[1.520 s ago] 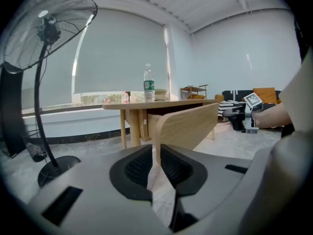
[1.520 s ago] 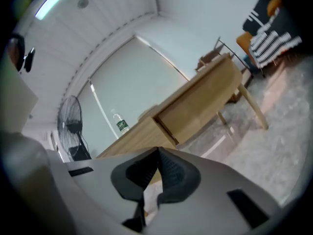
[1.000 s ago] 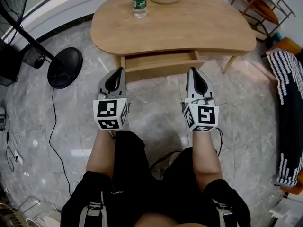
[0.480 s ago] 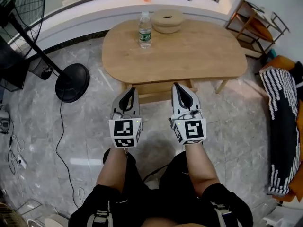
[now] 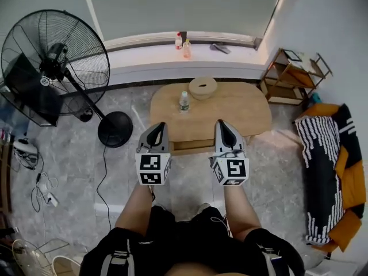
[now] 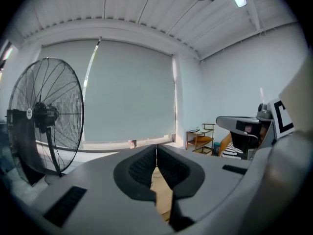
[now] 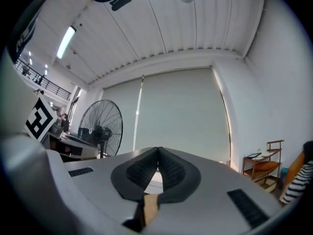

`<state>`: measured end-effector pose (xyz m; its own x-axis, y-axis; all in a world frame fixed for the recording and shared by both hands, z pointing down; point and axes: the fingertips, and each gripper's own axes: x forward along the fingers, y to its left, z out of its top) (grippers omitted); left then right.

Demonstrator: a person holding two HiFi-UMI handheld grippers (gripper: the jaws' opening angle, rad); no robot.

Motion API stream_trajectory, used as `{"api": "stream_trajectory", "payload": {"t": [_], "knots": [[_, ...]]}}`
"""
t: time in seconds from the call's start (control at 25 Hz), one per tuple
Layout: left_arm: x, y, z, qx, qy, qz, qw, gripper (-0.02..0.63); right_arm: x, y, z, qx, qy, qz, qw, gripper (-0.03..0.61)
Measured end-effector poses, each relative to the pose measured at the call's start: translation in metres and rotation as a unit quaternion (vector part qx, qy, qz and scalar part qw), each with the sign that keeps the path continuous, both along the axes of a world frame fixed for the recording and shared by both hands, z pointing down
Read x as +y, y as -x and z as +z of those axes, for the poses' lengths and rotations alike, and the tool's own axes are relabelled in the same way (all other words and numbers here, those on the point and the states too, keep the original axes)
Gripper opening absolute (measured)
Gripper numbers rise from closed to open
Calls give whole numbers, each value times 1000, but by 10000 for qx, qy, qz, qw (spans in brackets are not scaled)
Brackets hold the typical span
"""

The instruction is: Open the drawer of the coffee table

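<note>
On the tabletop [image 5: 244, 111] the right half lies bare, free to pass over. A bottle [image 5: 183, 101] and a round lidded container [image 5: 202, 88] stand by its far edge, left of middle. The floor [image 5: 190, 183] before the near edge is open. The fan's base [image 5: 115, 129] stands off the left edge, and a shelf [image 5: 290, 76] stands beyond the far right corner.

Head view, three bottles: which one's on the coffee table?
The clear bottle with the green label, upright on the coffee table beside the round beige container. The two smaller bottles stand on the window ledge behind it.
</note>
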<state>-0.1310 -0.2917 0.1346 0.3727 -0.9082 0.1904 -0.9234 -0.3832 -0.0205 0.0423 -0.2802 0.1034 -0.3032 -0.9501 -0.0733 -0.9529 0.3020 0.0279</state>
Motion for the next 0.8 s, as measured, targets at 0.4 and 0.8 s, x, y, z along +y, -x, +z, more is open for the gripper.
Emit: {"api": "stream_trajectory", "payload": {"t": [0.4, 0.8], "knots": [[71, -32, -119, 92, -201, 193, 9996, 21, 60, 1, -123, -33, -223, 27, 9997, 16], [70, -23, -133, -202, -353, 174, 9990, 23, 65, 5, -130, 28, -267, 110, 9996, 15]]}}
